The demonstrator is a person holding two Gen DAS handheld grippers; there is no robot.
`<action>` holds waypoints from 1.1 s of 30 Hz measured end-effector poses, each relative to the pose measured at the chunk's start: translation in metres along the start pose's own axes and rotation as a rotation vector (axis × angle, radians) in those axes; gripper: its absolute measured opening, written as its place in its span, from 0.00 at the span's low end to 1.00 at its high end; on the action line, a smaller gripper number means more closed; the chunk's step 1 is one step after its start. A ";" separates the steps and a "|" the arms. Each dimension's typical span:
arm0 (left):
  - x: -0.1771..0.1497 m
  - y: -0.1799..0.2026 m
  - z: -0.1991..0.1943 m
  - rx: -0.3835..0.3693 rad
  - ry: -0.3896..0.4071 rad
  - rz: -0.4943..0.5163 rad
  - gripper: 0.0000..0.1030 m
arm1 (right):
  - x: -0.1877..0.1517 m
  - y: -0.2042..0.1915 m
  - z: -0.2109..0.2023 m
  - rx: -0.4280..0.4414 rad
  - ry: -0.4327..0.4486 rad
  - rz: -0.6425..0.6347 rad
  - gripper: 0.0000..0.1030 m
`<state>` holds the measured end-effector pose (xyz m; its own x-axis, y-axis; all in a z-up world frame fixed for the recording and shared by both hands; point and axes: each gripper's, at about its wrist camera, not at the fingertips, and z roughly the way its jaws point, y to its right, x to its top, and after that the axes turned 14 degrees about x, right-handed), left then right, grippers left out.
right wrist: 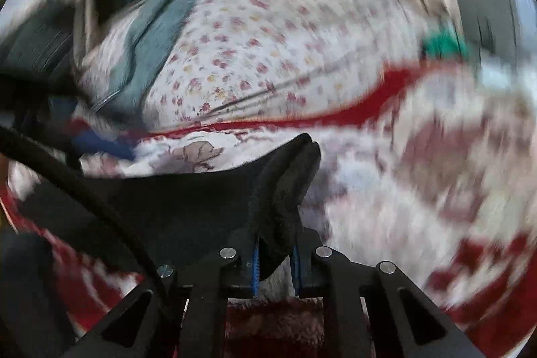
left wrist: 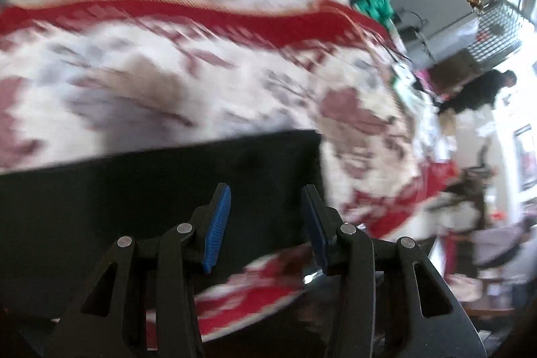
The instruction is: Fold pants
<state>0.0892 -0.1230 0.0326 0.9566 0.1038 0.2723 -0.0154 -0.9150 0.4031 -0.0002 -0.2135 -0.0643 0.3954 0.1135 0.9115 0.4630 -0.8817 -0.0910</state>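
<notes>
1. The black pants lie flat on the floral bedspread, one corner bunched up.
2. Judged step: gathering an edge to begin a fold; next, carry that corner across without dragging the rest.
3. The right gripper is clenched on the bunched corner.
4. The left gripper hovers over the pants, jaws partly spread, holding nothing.

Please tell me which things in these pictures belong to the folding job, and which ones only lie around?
Job: black pants; right gripper, shut on a bunch of them; left gripper, open above them.

Lying about: floral blanket; green cloth; grey-blue garment; white crates.
</notes>
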 end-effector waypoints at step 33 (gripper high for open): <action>-0.025 -0.096 -0.053 0.112 0.209 0.043 0.08 | 0.010 -0.174 0.028 -0.001 -0.001 -0.502 0.13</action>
<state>0.0514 -0.0167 0.0338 0.8747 0.1313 0.4666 -0.0116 -0.9567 0.2910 -0.0547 -0.0461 -0.0504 0.1247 0.5242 0.8424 0.5955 -0.7186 0.3590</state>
